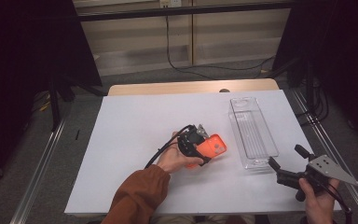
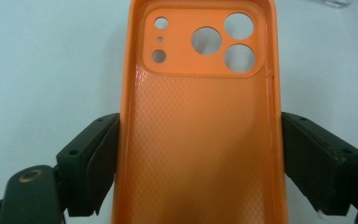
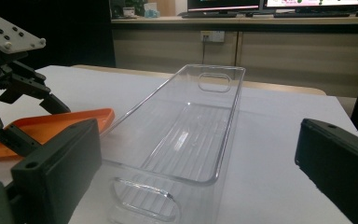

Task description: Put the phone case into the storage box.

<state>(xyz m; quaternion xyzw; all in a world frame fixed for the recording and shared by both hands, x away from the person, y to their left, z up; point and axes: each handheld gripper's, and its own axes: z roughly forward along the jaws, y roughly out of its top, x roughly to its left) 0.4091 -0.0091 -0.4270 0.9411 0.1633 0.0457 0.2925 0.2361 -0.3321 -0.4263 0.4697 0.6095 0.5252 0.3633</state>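
Covering most of the bench (image 1: 135, 116) is a white sheet, with a clear tray (image 1: 253, 132) lying lengthwise at its right side. Just left of the tray, the left tool (image 1: 204, 148) has its jaws clamped on the two long edges of an orange phone case (image 2: 200, 116), held just above the sheet with its hollow inside and camera cut-outs facing the tool's camera. At the near right corner the right tool (image 1: 286, 156) stands wide open with nothing between its jaws, aimed at the tray's near end.
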